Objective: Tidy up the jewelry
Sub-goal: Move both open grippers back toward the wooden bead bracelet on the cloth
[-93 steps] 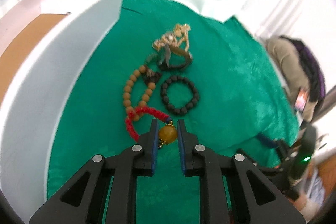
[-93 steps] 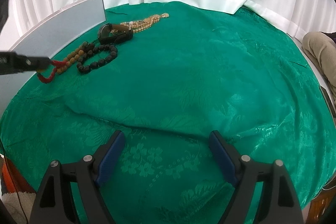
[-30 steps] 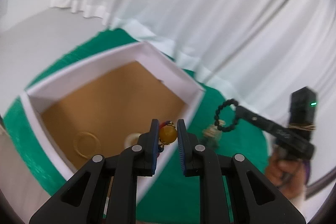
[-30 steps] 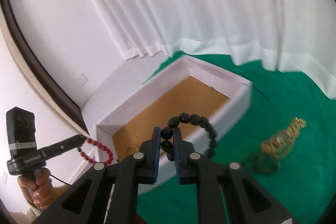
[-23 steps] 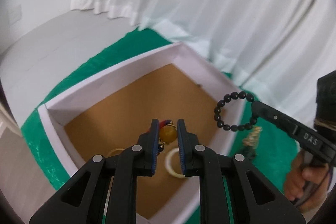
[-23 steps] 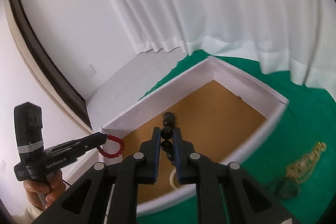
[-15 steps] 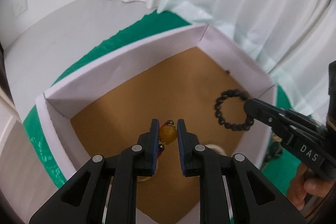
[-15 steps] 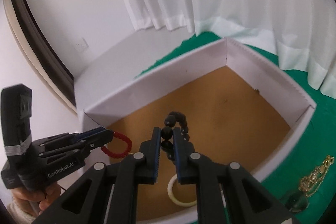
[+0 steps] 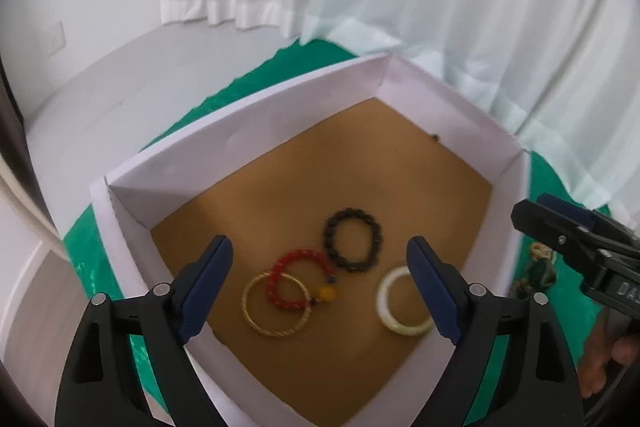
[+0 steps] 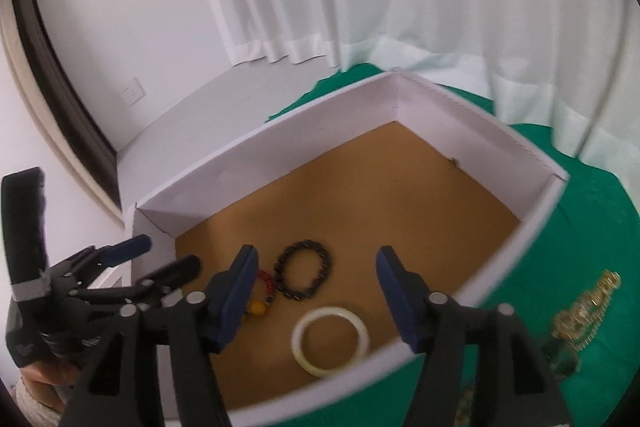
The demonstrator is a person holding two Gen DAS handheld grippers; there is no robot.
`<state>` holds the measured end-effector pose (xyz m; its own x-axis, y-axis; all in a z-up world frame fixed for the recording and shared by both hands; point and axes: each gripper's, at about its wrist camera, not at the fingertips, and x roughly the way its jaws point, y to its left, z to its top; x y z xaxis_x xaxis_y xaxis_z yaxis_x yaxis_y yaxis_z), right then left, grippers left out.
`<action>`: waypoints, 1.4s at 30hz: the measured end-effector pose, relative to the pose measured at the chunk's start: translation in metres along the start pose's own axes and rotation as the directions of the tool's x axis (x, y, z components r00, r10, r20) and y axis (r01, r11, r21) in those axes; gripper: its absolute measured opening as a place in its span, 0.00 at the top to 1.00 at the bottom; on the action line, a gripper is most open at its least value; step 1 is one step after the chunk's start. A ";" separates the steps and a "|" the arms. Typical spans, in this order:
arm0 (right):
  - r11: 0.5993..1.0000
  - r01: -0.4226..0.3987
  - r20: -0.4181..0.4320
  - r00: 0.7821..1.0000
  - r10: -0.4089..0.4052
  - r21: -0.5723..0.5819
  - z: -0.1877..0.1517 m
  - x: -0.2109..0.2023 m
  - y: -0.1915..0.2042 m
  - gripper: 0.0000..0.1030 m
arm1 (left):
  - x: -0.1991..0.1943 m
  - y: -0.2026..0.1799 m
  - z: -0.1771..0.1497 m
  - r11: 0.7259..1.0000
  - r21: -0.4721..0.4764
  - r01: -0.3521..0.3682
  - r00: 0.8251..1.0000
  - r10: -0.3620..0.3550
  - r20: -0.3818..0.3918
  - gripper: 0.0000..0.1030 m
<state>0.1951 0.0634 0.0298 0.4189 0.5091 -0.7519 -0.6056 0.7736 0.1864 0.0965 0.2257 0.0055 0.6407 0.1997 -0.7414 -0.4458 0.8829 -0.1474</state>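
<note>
Both bracelets dropped from spread jaws onto the box (image 9: 248, 131) floor.

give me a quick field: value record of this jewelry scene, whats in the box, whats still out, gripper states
container: white box with brown floor, on green cloth
in box: black bead bracelet, red bracelet overlapping gold bangle, white bangle
still out: gold jewelry on the cloth, right of the box
left gripper: open, over the box, holding nothing
right gripper: open, over the box, holding nothing

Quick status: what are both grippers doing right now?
Left gripper: open, holding nothing.
Right gripper: open, holding nothing.
</note>
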 end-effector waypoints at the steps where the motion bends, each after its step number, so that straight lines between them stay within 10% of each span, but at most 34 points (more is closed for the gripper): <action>1: 1.000 0.025 0.013 1.000 -0.025 0.012 -0.008 -0.009 -0.009 0.24 | -0.005 -0.006 -0.002 1.000 0.010 0.005 1.000 -0.006 0.009 0.10; 16: 0.925 0.360 -0.071 0.933 -0.354 0.119 -0.179 -0.082 -0.117 0.24 | -0.042 -0.141 -0.095 0.937 0.227 0.265 0.964 -0.261 -0.050 0.04; 26: 0.858 0.450 -0.143 0.893 -0.427 0.247 -0.267 -0.098 -0.156 0.24 | 0.009 -0.189 -0.155 0.912 0.358 0.201 0.978 -0.165 -0.129 0.04; 42: 0.832 0.488 -0.160 0.873 -0.461 0.266 -0.290 -0.094 -0.163 0.22 | 0.050 -0.189 -0.186 0.903 0.405 0.143 0.978 -0.066 -0.197 0.01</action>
<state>0.0582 -0.2199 -0.1135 0.5363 0.0274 -0.8436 -0.1196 0.9919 -0.0439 0.0962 -0.0103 -0.1256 0.5330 0.0528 -0.8445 -0.0578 0.9980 0.0259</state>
